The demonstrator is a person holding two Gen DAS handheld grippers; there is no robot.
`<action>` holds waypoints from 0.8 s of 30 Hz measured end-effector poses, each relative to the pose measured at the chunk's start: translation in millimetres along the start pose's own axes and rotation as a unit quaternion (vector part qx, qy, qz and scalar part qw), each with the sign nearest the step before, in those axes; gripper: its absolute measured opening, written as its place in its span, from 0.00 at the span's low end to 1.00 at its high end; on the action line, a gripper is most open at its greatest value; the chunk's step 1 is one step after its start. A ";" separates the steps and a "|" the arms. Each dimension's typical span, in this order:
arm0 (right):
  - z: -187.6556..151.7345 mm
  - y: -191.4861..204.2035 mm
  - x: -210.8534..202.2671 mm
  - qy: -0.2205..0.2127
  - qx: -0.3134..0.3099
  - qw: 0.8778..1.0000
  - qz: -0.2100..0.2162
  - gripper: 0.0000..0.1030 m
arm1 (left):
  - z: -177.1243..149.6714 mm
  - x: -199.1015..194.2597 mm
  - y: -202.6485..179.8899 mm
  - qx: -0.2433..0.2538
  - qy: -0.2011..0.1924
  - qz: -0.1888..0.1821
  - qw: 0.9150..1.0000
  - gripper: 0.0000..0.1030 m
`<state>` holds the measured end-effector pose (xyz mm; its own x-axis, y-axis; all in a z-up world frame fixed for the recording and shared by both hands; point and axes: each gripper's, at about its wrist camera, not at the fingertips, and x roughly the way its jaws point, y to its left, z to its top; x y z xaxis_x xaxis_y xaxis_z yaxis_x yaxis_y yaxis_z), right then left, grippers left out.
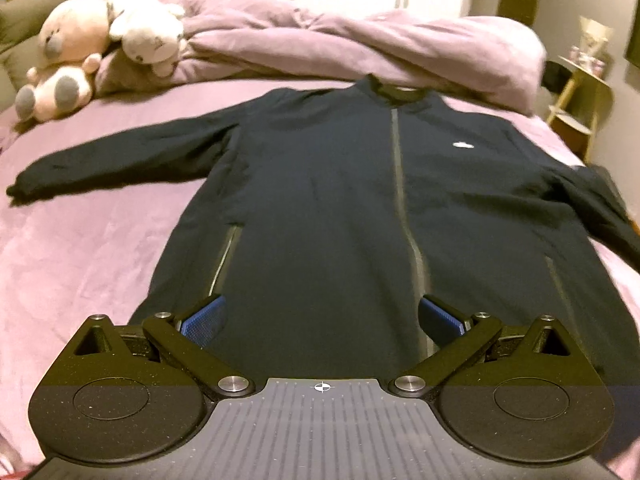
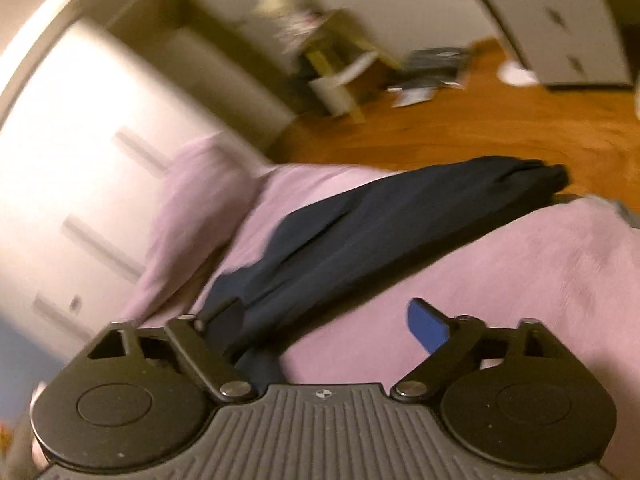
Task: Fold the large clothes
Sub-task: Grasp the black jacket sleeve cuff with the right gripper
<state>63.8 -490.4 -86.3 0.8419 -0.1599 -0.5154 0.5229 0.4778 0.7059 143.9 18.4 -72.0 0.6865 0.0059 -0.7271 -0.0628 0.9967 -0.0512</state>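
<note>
Plainly, jaws wide above jacket (image 1: 360,184).

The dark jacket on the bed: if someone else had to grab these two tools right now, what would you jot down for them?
Left tool: open, holding nothing, over the bottom hem of the jacket.
Right tool: open, holding nothing, above the jacket's right-hand sleeve; this view is blurred.
Jacket: flat on the purple bed cover, front up, zipped, collar toward the bunched duvet. Both sleeves are spread outward; one ends at the bed's edge.
Done: jacket laid out, no fold visible.
Left: probably bring each sleeve across the body, then fold hem toward collar.
</note>
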 end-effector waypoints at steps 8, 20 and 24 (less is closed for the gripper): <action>23.8 -77.1 70.6 -0.020 0.180 0.982 -0.042 0.44 | -3.1 52.8 5.0 0.015 0.033 0.055 0.998 1.00; 44.6 -33.3 88.0 -0.049 0.019 0.990 -0.133 0.11 | -16.5 70.3 20.0 0.010 0.064 0.057 0.996 1.00; 22.6 72.6 74.4 -0.085 -0.201 0.973 -0.071 0.11 | -17.1 73.4 20.6 0.009 0.067 0.052 0.996 1.00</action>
<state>167.4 -487.1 -62.4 0.7924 -0.3734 -0.4823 0.5701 0.7344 0.3682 180.6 38.0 -138.2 0.5743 0.1005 -0.8124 -0.1156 0.9924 0.0411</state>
